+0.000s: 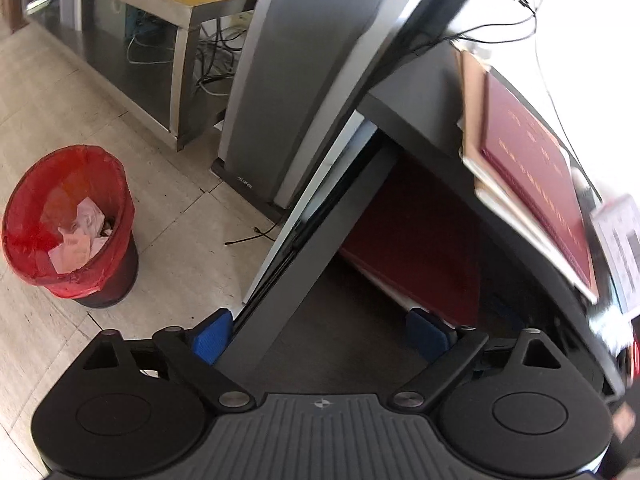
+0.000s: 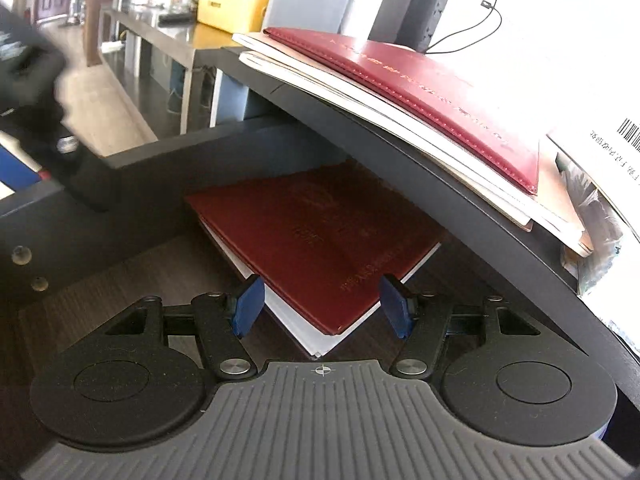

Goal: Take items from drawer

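We see the red folder (image 2: 316,240) lying flat in the open drawer (image 2: 120,184), its far end hidden under the table (image 2: 460,184) edge, one corner pointing at us over white sheets. The right gripper (image 2: 322,306) tilts down, open, straddling that corner without touching. The left gripper (image 1: 320,338), open, straddles the drawer's side wall.

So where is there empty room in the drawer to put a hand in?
The bare wooden drawer floor is free, between the drawer's dark side wall and the red book lying on white papers. It gets crowded toward the desk edge above, where another red folder sits on stacked papers.
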`<state>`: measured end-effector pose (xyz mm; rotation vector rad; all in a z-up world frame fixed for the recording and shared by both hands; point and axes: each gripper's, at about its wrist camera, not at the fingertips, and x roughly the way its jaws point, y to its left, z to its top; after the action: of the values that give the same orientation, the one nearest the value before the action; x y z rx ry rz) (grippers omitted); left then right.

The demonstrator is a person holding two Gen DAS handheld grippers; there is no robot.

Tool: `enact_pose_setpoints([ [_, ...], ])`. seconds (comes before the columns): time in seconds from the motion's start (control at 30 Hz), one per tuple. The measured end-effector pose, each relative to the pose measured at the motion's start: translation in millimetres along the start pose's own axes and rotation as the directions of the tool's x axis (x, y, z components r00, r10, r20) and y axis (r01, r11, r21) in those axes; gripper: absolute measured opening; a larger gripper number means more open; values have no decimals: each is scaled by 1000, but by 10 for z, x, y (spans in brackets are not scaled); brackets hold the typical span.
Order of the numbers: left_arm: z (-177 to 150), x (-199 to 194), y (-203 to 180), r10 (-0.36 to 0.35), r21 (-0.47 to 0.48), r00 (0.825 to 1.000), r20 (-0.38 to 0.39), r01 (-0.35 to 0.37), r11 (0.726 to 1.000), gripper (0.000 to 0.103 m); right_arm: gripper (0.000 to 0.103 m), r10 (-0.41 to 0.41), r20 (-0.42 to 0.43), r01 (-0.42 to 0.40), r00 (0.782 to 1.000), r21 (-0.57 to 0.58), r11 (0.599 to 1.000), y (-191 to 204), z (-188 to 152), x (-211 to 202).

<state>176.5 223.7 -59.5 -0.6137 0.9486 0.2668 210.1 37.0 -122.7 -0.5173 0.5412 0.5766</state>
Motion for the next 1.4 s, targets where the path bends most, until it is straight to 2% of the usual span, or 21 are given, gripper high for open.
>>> enact_pose_setpoints([
  [0.13, 134, 93, -3, 28, -110, 999, -37, -32, 993, 96, 66, 11, 12, -11, 1000, 33, 999, -48, 7, -75],
  [0.2, 172, 49, 39, 17, -150, 999, -33, -22, 989, 89, 66, 16, 15, -16, 1000, 45, 999, -65, -2, -84],
  [0.27, 203, -70, 80, -13, -143, 1000, -9, 12, 990, 83, 67, 16, 18, -17, 1000, 43, 999, -61, -14, -89],
  [0.3, 216, -153, 91, -57, -127, 998, 17, 59, 990, 73, 67, 16, 18, -17, 1000, 42, 999, -57, -19, -89],
  [0.33, 220, -224, 95, -101, -110, 994, 33, 104, 989, 71, 67, 17, 18, -18, 1000, 43, 999, -54, -25, -89],
  [0.43, 190, -384, 4, -148, -34, 987, 64, 151, 988, 68, 68, 20, 17, -21, 1000, 49, 999, -51, -39, -87],
  [0.5, 174, -306, -87, -183, 10, 983, 22, 183, 983, 58, 69, 20, 17, -21, 1000, 50, 999, -41, -45, -94],
  [0.53, 171, -219, -109, -191, 1, 982, -4, 191, 982, 52, 69, 19, 17, -20, 1000, 49, 999, -33, -50, -96],
  [0.57, 174, -102, -117, -194, -15, 980, -38, 194, 981, 37, 69, 18, 17, -18, 1000, 48, 999, -26, -53, -98],
  [0.6, 177, 14, -125, -198, -31, 977, -72, 197, 980, 33, 69, 17, 17, -17, 1000, 48, 999, -19, -56, -101],
  [0.67, 194, 190, -115, -192, -59, 976, -105, 187, 981, 33, 69, 16, 16, -17, 1000, 50, 999, -7, -65, -105],
  [0.93, 272, 535, -26, -180, -170, 976, -124, 158, 973, 37, 70, 19, 10, -20, 1000, 48, 999, 55, -108, -94],
  [1.4, 339, 770, -119, -219, -188, 965, -145, 190, 964, 41, 71, 37, -20, -36, 999, 62, 997, 165, -167, -65],
])
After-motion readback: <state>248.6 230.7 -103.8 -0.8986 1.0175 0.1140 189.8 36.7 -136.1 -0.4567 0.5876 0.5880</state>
